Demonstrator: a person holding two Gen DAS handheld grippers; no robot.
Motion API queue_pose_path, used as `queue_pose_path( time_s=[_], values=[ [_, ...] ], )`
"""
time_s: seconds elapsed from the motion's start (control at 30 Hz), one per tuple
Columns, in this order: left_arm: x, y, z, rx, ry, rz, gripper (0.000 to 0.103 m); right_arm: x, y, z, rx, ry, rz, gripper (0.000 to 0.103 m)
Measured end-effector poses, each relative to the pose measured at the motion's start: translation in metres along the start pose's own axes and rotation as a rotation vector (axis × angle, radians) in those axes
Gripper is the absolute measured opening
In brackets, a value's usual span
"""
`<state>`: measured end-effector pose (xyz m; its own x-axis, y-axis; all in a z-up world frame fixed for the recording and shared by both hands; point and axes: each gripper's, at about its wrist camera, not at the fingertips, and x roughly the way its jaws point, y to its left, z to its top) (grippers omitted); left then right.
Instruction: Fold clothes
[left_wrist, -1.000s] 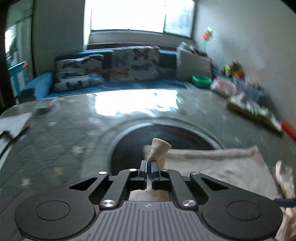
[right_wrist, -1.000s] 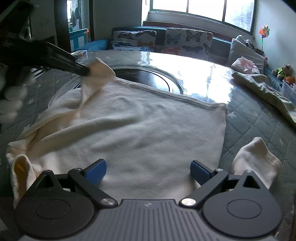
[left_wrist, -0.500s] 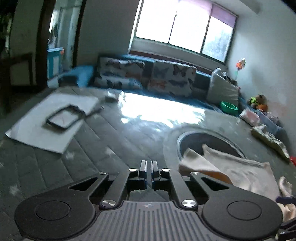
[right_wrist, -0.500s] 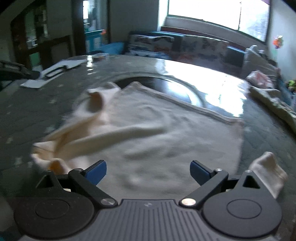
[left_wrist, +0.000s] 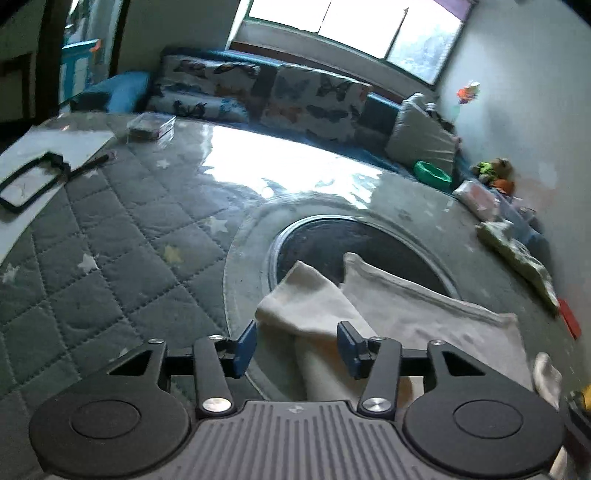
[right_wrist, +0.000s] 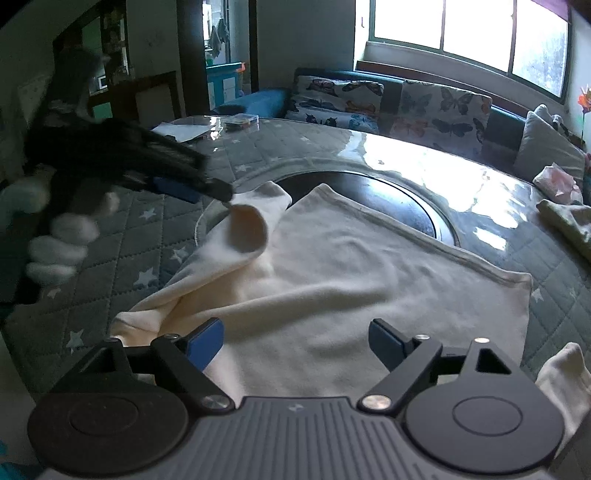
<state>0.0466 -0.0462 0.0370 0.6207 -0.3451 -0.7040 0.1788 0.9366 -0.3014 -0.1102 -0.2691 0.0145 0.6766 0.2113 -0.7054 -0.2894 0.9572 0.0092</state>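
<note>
A cream garment (right_wrist: 332, 280) lies spread on the round quilted table (right_wrist: 155, 236), over its dark centre disc (right_wrist: 388, 199). One sleeve (right_wrist: 243, 225) is folded in at the left; it also shows in the left wrist view (left_wrist: 314, 299). My left gripper (left_wrist: 295, 347) is open and empty, just short of that sleeve end; it also shows, blurred, in the right wrist view (right_wrist: 207, 188). My right gripper (right_wrist: 295, 341) is open and empty above the garment's near part. The other sleeve (right_wrist: 561, 373) lies at the right.
A green patterned cloth (left_wrist: 517, 254) and a pink bundle (right_wrist: 554, 181) lie at the table's far right. Papers with a black frame (left_wrist: 33, 177) and a clear box (left_wrist: 151, 125) sit at the far left. A cushioned sofa (right_wrist: 388, 99) stands beyond.
My left gripper let go of the sleeve end, swung away left, then came back toward it and opened. The sleeve now lies folded on the garment. My right gripper stayed open.
</note>
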Motion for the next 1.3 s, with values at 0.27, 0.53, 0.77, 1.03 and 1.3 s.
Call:
queue_pose_path(
  time_s=[0.27, 0.53, 0.77, 1.03, 1.3],
  values=[
    [0.024, 0.002, 0.01, -0.045, 0.02, 0.027, 0.051, 0.002, -0.002, -0.005, -0.001, 0.0, 0.001, 0.088],
    [0.032, 0.006, 0.016, -0.078, 0.021, 0.051, 0.008, 0.001, -0.005, -0.005, 0.012, -0.009, -0.008, 0.088],
    [-0.022, 0.034, 0.017, -0.093, -0.104, 0.091, 0.006, -0.002, -0.007, -0.004, 0.025, -0.016, -0.024, 0.088],
    [-0.118, 0.091, -0.003, -0.084, -0.266, 0.214, 0.005, -0.009, 0.003, 0.002, -0.001, -0.04, -0.011, 0.088],
    [-0.144, 0.138, -0.032, -0.057, -0.259, 0.405, 0.003, -0.009, 0.011, -0.005, 0.0, -0.008, 0.053, 0.088]
  ],
)
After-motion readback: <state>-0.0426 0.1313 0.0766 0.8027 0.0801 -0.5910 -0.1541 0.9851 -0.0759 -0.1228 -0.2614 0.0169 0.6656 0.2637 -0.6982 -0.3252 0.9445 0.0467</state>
